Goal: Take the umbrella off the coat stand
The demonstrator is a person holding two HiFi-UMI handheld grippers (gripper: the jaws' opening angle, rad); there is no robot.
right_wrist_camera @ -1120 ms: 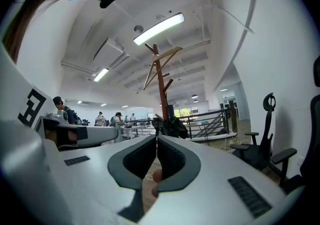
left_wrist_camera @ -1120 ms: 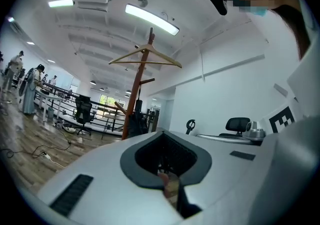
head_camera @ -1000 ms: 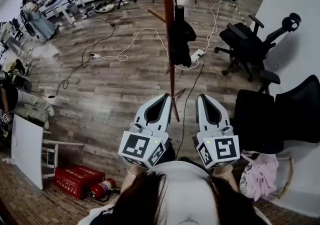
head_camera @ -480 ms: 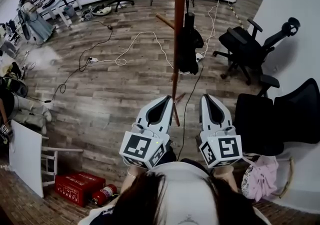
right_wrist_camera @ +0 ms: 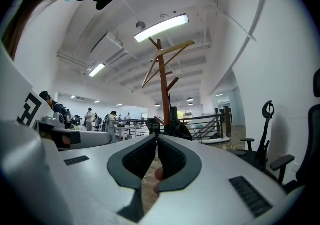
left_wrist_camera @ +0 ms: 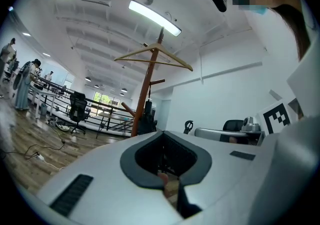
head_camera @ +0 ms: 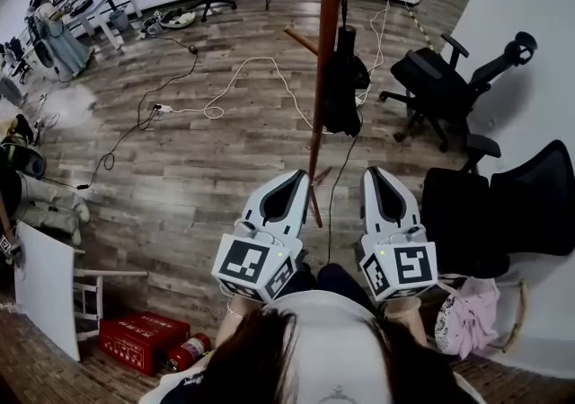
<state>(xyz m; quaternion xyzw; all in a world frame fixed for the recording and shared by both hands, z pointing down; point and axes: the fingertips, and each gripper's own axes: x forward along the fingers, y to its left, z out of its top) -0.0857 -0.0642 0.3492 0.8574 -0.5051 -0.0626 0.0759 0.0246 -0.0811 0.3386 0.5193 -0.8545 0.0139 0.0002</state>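
Head view: two tools. The white left gripper [head_camera: 299, 176] and white right gripper [head_camera: 372, 172] are side by side above the wood-plank floor [head_camera: 180, 169], both clenched, holding and touching nothing. One brown wooden coat stand [head_camera: 323, 61] rises just ahead of the tips. One folded black umbrella [head_camera: 341, 88] hangs from a peg on the stand's right side, apart from both tools. Left gripper view: jaws together, empty; stand and umbrella beyond the tips. Right gripper view: jaws closed to a thin slit, empty; umbrella low against the pole.
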